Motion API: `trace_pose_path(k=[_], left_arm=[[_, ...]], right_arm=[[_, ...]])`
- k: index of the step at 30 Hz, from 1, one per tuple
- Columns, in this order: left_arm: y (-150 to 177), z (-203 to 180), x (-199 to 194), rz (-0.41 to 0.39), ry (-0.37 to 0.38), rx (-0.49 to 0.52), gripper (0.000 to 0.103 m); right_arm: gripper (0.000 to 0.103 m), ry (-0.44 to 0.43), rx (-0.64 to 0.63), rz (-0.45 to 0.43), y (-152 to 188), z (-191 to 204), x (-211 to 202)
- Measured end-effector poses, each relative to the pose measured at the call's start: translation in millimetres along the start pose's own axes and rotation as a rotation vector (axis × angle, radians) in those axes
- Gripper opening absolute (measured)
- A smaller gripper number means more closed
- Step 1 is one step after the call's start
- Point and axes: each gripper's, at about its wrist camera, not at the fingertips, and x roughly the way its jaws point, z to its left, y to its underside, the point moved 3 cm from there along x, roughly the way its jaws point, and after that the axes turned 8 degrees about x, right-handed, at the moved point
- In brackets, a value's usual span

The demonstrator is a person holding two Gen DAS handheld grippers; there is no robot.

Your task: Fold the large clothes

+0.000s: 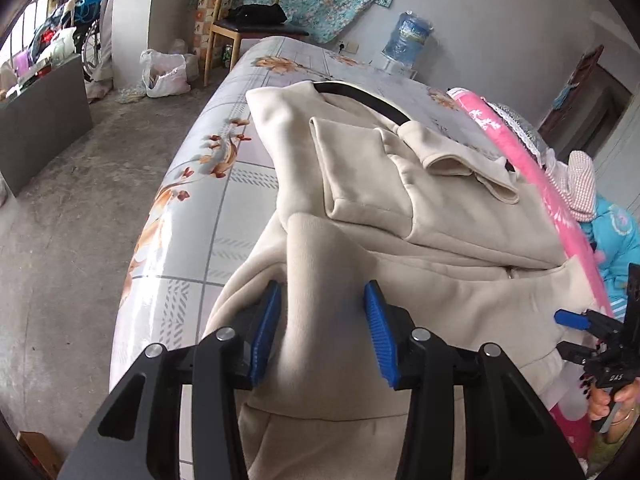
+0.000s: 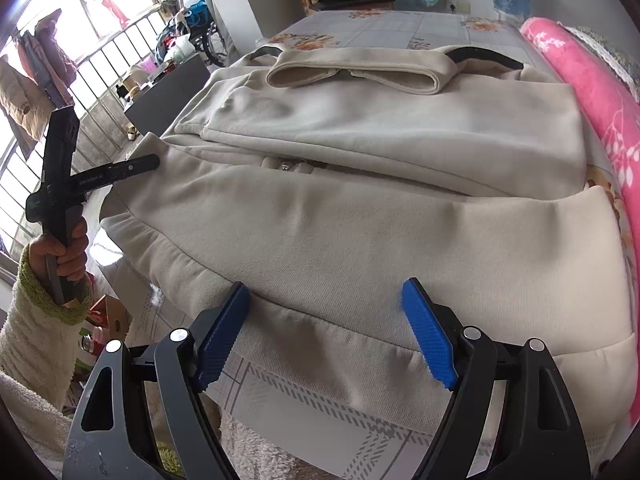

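Presently we list a large cream fleece zip jacket (image 2: 360,216), laid flat across a bed with a grey checked, orange-flowered sheet (image 1: 224,184). Its sleeves are folded in over the chest, its collar lies at the far end, and its zip runs across the middle in the right wrist view.

Our left gripper with black arms and blue ribbed pads (image 1: 324,320) stands over the near left part of the jacket, astride a raised ridge of cream cloth. Its jaws are closing; the left pad touches the ridge, the right pad stands just off it, so the cloth is not yet pinched.

Our right gripper of the same make (image 2: 326,320) hangs over the jacket's near hem band, jaws wide apart, pads clear of the cloth and holding nothing.

Further items: a pink flower-printed quilt (image 2: 600,120) along the bed's right edge; a wooden chair with a dark seat (image 1: 248,20) beyond the far end; a blue water bottle (image 1: 408,38) by the far wall; a white plastic bag (image 1: 164,74) on the grey floor at left.
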Motion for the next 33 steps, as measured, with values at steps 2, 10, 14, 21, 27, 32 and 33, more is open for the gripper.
trace_pose_path(k=[2, 10, 14, 21, 27, 32, 33], left_arm=[[0.2, -7.3, 2.8, 0.013, -0.070, 0.037, 0.041], [3.0, -21.0, 5.3, 0.007, -0.226, 0.094, 0.042], [4.4, -25.0, 4.5, 0.008, -0.264, 0.116, 0.042], [4.8, -31.6, 3.6, 0.017, -0.325, 0.152, 0.042], [4.8, -32.5, 4.0, 0.019, -0.338, 0.160, 0.042], [5.0, -34.0, 4.1, 0.021, -0.355, 0.177, 0.042], [4.9, -34.3, 4.3, 0.022, -0.355, 0.177, 0.042]], right_arm=[[0.075, -0.001, 0.017, -0.001, 0.2, -2.3, -2.9], [0.074, 0.028, 0.141, -0.088, 14.1, -45.5, -48.6], [0.066, 0.091, 0.200, -0.144, 22.7, -78.1, -76.9], [0.051, 0.144, 0.266, -0.204, 7.4, -121.0, -93.7], [0.040, 0.147, 0.267, -0.175, -15.3, -135.8, -71.4], [0.032, 0.172, 0.259, -0.139, -13.9, -135.9, -63.9], [0.031, 0.166, 0.253, -0.144, -11.8, -132.9, -67.2]])
